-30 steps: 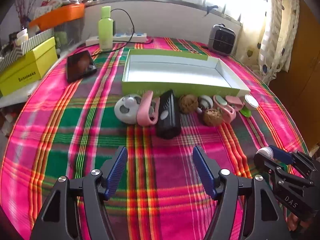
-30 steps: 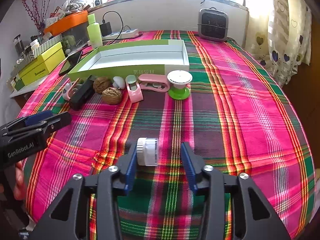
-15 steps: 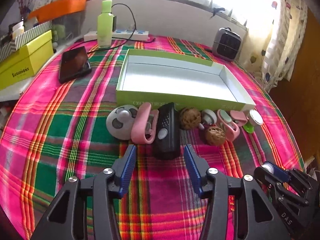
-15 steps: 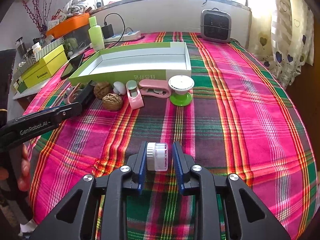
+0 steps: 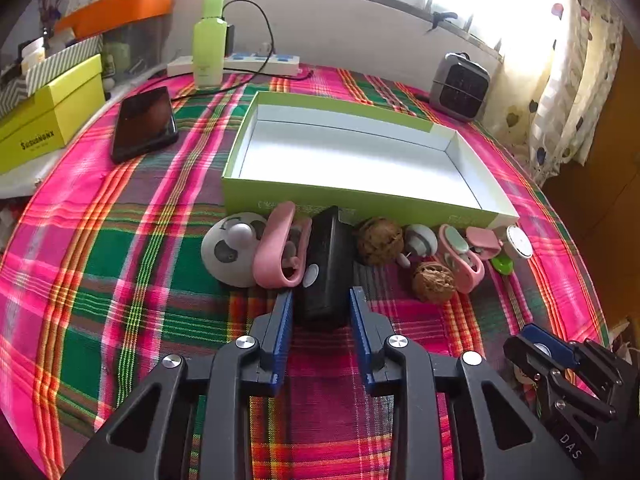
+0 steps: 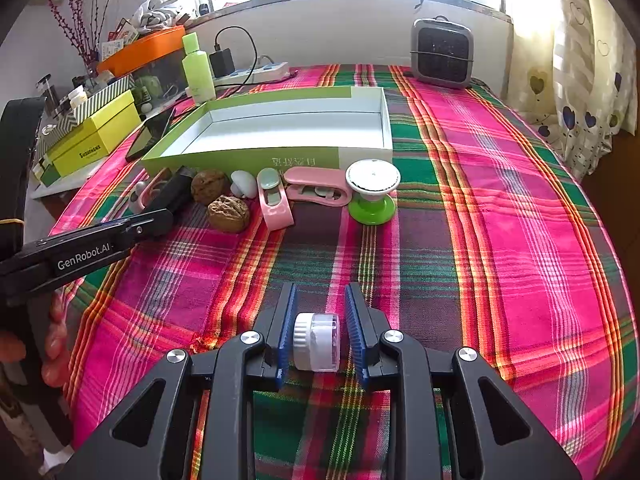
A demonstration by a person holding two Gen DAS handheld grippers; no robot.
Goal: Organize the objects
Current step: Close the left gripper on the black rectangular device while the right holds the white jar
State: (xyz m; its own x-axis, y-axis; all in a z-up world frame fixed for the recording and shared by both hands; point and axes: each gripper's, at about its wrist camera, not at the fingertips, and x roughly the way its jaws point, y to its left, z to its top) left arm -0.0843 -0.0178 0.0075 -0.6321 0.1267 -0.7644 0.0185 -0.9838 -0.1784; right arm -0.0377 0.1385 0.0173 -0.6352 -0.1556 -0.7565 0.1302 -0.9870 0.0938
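Note:
A row of small objects lies before an empty green-and-white box: a panda ball, a pink clip, a black remote, two walnuts, pink holders and a green-footed white dish. My left gripper is partly closed, its fingers on either side of the remote's near end. My right gripper is shut on a small clear jar with a white cap, held above the cloth.
A plaid cloth covers the round table. A phone, a green bottle, a power strip, a small heater and yellow boxes stand at the back and left. Curtains hang on the right.
My left gripper moved forward to the remote and narrowed around its near end. My right gripper closed on the small jar and holds it.

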